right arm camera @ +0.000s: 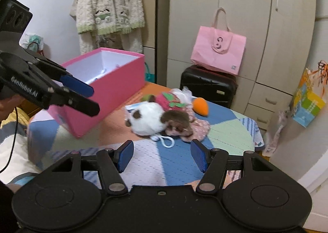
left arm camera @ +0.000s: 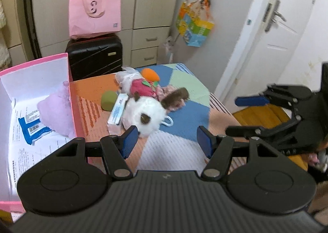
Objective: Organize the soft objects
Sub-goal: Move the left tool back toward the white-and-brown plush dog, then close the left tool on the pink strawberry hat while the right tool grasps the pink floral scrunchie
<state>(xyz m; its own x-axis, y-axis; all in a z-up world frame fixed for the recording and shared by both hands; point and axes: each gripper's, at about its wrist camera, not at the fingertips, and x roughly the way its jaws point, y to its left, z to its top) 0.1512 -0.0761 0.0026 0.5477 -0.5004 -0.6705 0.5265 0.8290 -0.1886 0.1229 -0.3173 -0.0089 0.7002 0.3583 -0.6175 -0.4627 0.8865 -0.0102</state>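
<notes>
Both tools stood half-wide and empty: our left gripper (left arm camera: 166, 140) and right gripper (right arm camera: 162, 156) hovered short of the white plush toy (right arm camera: 148, 120), which lay in a small heap beside the pink box (right arm camera: 106, 87). We judged it light, squashy and unbreakable, best pinched across its round body rather than its thin loop. It rested on a patchwork-covered table (right arm camera: 231, 130) in a bedroom, before a wardrobe (right arm camera: 246, 17) and suitcase (right arm camera: 207, 85).

My two wrist views, near table edge, angled down; both share toy pile (left arm camera: 143, 107) (right arm camera: 160, 118), pink box (left arm camera: 69, 97) (right arm camera: 110, 85).
</notes>
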